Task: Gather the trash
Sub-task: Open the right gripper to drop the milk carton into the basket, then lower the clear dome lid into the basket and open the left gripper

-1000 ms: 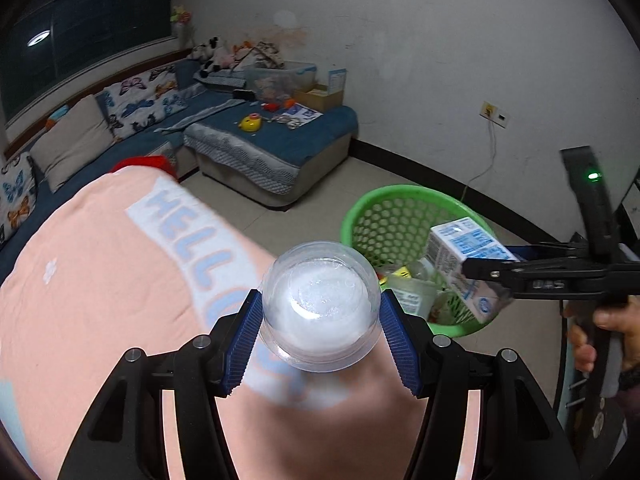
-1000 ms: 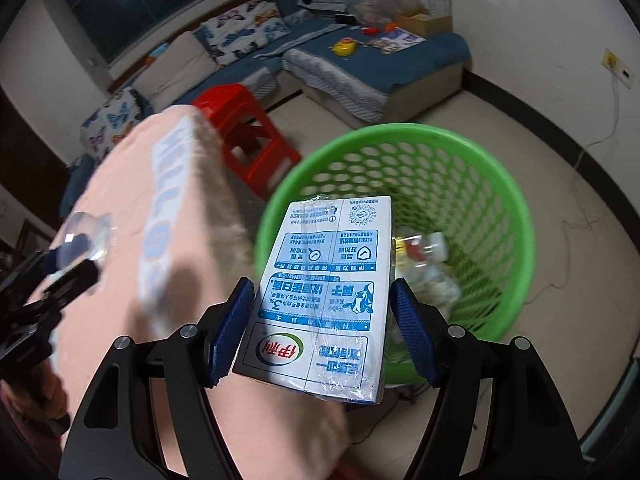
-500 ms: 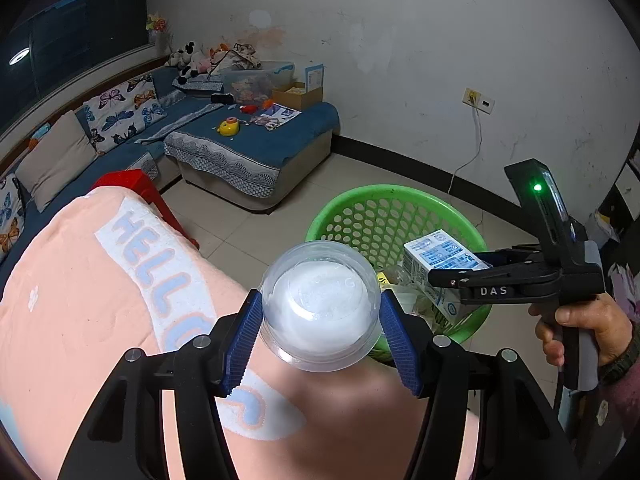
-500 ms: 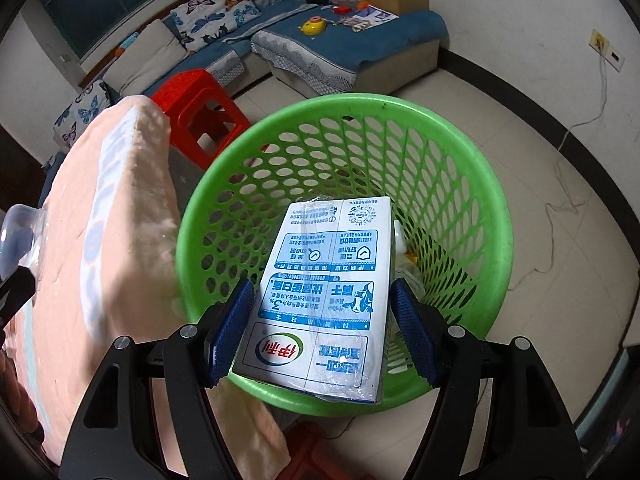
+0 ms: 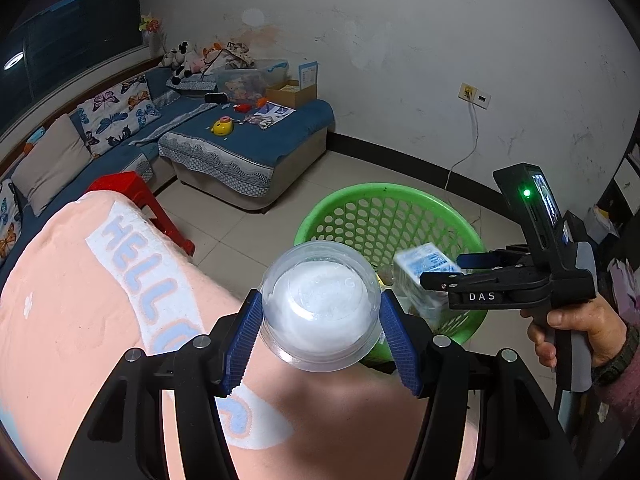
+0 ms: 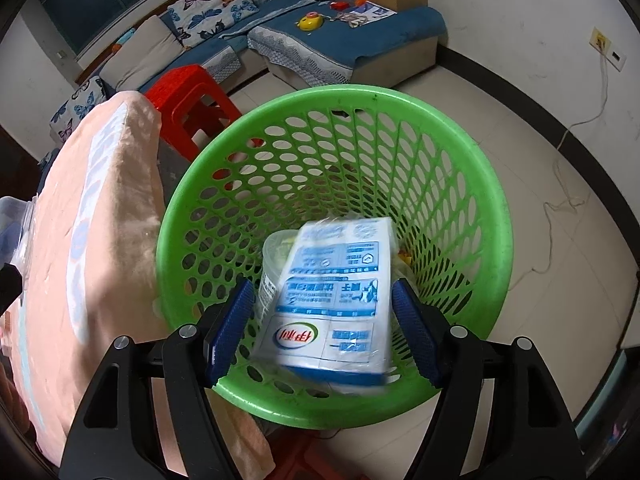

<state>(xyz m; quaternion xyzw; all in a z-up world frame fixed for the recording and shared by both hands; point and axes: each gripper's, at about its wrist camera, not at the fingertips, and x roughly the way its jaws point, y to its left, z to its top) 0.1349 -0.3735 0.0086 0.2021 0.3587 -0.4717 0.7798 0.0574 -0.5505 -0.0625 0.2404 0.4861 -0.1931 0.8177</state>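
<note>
A red plastic stool (image 6: 188, 100) stands beside the peach towel (image 5: 80, 312) lettered in pale blue. Behind, a blue sofa (image 5: 256, 136) carries butterfly cushions (image 5: 116, 114) and a yellow toy (image 5: 223, 126).

**Colours on my two feeds**

I see a bright green basket (image 6: 496, 216) with a perforated wall, and in it a white carton (image 6: 340, 300) printed in blue with a green-and-red logo. My pads (image 6: 234, 330) are blue on black jaws. The cup (image 5: 320, 306) is clear and milky white inside. The cloth (image 5: 72, 320) is peach with pale blue letters on a white band. The stool (image 6: 188, 96) is red, the sofa (image 5: 256, 140) dark blue, and its cushions (image 5: 120, 114) carry a butterfly print.
</note>
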